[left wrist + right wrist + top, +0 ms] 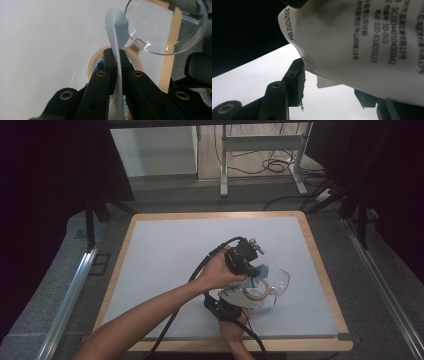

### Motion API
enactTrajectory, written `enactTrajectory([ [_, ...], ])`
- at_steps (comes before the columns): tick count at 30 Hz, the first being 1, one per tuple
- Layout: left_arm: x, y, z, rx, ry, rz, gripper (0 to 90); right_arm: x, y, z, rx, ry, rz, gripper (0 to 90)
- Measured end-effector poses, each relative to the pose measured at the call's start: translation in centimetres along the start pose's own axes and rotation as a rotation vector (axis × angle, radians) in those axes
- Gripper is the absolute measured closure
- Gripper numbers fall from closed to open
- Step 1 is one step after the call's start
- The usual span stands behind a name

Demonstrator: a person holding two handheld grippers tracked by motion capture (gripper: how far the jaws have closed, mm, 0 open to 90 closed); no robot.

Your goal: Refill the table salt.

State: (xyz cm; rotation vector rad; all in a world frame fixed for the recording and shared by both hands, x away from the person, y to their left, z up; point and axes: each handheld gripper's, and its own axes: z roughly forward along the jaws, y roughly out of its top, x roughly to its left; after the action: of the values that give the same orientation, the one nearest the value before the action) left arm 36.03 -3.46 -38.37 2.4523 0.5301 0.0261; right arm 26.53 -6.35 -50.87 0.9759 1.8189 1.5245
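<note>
now packet [117, 32] pinched between left gripper [117, 61] jaws

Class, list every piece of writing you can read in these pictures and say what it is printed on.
"20250521B8": along the edge of the white packet, right gripper view.
"020-81805519": on the same packet.
"SC10344010400042": on the same packet, somewhat blurred, so less certain.
"SD-060": on the same packet, uncertain.
Chinese characters on the packet: too blurred to read.
High view and left gripper view: no readable text.

A grey mat [165, 260] covers the wood-edged table [320, 265]; beyond it stand a metal frame [260, 145] and cables [272, 165].
</note>
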Motion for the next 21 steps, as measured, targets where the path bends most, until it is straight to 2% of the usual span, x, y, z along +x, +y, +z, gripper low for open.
enactTrajectory([
  [9,0.02,0.11,0.21,0.005,-0.008,0.001,90.0,-0.21,0.05,-0.17,0.004,0.002,-0.008,48.6],
  [21,-0.08,0.27,0.36,0.008,0.004,0.002,90.0,-0.38,0.14,0.12,0.001,-0.001,0.041,49.2],
])
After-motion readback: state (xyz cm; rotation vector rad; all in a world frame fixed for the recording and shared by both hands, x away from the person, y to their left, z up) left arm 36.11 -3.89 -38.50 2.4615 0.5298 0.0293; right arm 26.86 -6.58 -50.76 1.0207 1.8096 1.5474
